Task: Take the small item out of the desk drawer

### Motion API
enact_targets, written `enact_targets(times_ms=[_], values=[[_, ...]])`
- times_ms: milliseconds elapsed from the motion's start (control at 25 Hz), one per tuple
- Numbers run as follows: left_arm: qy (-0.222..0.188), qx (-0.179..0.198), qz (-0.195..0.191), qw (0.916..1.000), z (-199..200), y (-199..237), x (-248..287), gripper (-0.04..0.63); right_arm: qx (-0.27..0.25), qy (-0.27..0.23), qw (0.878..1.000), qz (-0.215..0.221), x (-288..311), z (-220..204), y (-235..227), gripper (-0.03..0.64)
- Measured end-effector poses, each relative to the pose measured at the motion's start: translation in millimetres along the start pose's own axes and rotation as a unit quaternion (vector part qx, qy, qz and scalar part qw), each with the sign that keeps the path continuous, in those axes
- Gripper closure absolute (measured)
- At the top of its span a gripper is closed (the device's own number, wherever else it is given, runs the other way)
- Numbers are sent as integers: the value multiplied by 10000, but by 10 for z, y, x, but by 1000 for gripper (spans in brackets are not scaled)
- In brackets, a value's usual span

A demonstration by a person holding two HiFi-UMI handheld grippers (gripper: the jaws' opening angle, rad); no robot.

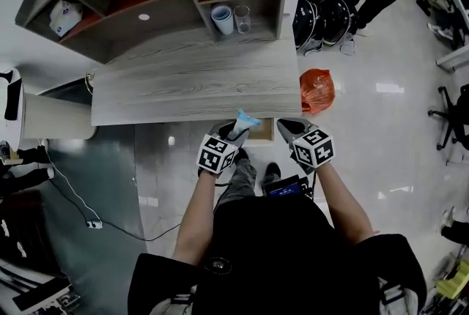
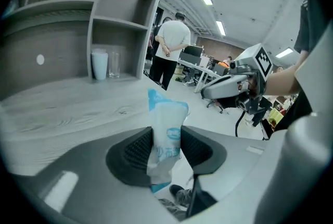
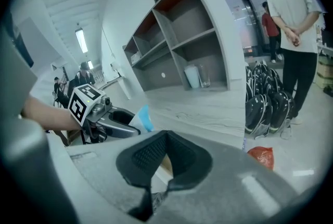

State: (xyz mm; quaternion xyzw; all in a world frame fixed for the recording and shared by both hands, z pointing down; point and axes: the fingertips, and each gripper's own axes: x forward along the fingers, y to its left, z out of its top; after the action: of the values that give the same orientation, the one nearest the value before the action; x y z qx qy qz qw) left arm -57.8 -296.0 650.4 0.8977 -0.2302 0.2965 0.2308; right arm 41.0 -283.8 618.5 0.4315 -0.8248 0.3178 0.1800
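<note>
A: So, where is the small item at this point?

B: Clamped in the left gripper [image 1: 233,132]. It's a white-and-blue packet [image 2: 167,137], pinched at its lower half between both pads, with its blue top poking out past the jaw tips. It's clear of the drawer [image 1: 261,130], which shows as a tan sliver under the desk's near edge.

A: And the other claw?

B: The right gripper [image 3: 165,137] has its pads drawn together at the tips, with nothing between them. In the head view it hangs just at 3 o'clock of the left one.

A: Which way does the packet run?

B: Its long axis follows the jaws, aimed toward 12 o'clock at the edge of the wood-grain desktop [image 1: 183,86]. Bare desktop lies straight ahead of it, should it be set down there.

A: And the drawer, who's closer?

B: It sits between the two tips, roughly midway. I'd pick the right gripper for it, being the free one; the drawer lies at about 9 o'clock from it.
</note>
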Motion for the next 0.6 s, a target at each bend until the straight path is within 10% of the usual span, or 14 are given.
enact_targets(times_ms=[600], values=[[-965,-539,0,9939,372,27,-391,423,-60,-264,9996,-80,2,276,213,618]])
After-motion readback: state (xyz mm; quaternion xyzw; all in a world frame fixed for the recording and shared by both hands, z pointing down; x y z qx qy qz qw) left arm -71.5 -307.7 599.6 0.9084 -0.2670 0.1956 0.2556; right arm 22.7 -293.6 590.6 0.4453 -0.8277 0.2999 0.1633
